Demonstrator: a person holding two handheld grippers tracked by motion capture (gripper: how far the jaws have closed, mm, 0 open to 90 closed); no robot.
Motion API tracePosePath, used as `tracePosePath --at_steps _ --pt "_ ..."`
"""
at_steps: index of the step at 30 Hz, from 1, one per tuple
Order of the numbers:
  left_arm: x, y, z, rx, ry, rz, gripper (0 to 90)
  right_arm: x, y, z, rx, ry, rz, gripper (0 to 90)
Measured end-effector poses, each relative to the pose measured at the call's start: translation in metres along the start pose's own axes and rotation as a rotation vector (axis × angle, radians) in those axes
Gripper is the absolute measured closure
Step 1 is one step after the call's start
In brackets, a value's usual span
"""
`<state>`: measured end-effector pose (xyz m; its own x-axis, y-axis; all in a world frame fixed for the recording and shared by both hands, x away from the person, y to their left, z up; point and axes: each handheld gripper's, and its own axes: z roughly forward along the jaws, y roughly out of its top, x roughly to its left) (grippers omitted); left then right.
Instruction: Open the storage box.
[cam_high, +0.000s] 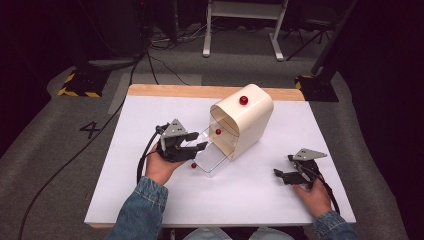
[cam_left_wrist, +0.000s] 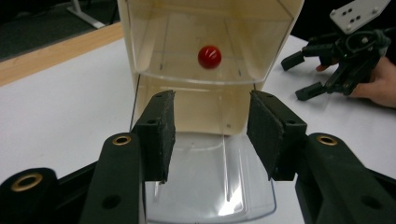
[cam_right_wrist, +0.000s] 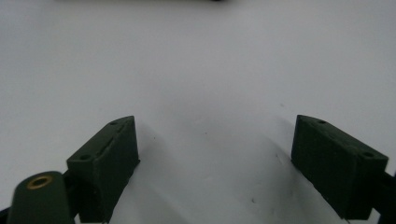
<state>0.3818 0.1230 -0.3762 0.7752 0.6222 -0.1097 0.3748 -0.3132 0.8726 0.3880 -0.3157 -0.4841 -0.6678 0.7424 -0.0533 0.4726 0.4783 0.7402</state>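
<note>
A cream box (cam_high: 250, 117) with a rounded top and a red knob (cam_high: 243, 100) stands at the table's middle. Its clear front flap (cam_high: 212, 160) lies folded down and open, with a small red knob (cam_high: 193, 165) at its near edge. A second red knob (cam_left_wrist: 209, 56) sits on a clear panel inside the box. My left gripper (cam_high: 200, 140) is open just in front of the opening, its jaws (cam_left_wrist: 210, 135) above the flap and holding nothing. My right gripper (cam_high: 279, 176) rests open on the white table (cam_right_wrist: 210, 70) to the right, empty, and it shows far off as the right gripper (cam_left_wrist: 296, 78).
The white board (cam_high: 150, 200) covers a wooden table whose far edge (cam_high: 165, 91) is bare wood. Black cables (cam_high: 142, 160) trail from both grippers. Beyond the table lie grey floor, stands and yellow-black tape (cam_high: 77, 92).
</note>
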Motion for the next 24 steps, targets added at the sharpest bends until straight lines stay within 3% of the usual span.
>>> tracePosePath --at_steps 8,13,24 --pt "0.002 0.014 0.023 -0.071 -0.03 -0.01 48.3 0.0 0.0 0.0 0.0 -0.001 -0.001 15.0" --pt "0.004 0.016 0.036 -0.088 -0.032 -0.013 48.5 0.0 0.0 0.0 0.0 -0.002 -0.001 14.9" --pt "0.006 0.011 0.056 -0.047 -0.009 -0.009 55.7 0.0 0.0 0.0 0.0 -0.003 -0.002 14.9"
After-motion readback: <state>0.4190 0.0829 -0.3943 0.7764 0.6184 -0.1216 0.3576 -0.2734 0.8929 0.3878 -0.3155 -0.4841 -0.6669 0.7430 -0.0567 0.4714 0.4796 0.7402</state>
